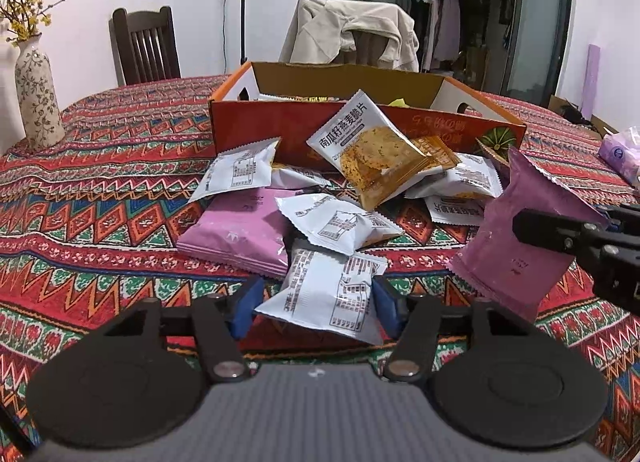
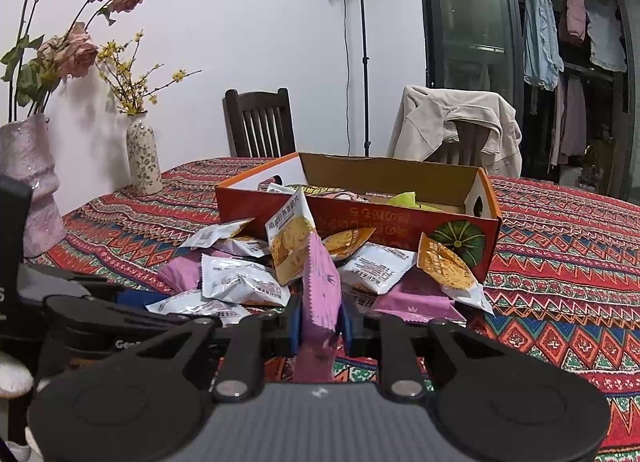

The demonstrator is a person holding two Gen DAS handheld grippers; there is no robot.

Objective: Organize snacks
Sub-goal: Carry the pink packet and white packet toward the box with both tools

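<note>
Only the right wrist view shows packets inside the orange box. Left gripper, lower centre, is clamped on a white packet. Right gripper pinches a purple packet upright, frame centre.

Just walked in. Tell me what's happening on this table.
Someone is sorting snack packets with two tools. The left hand-held gripper is closed on a white packet at the near edge of the pile. The right hand-held gripper holds a purple packet lifted off the patterned tablecloth. More packets lie loose in front of the orange cardboard box, which already holds some.
</note>
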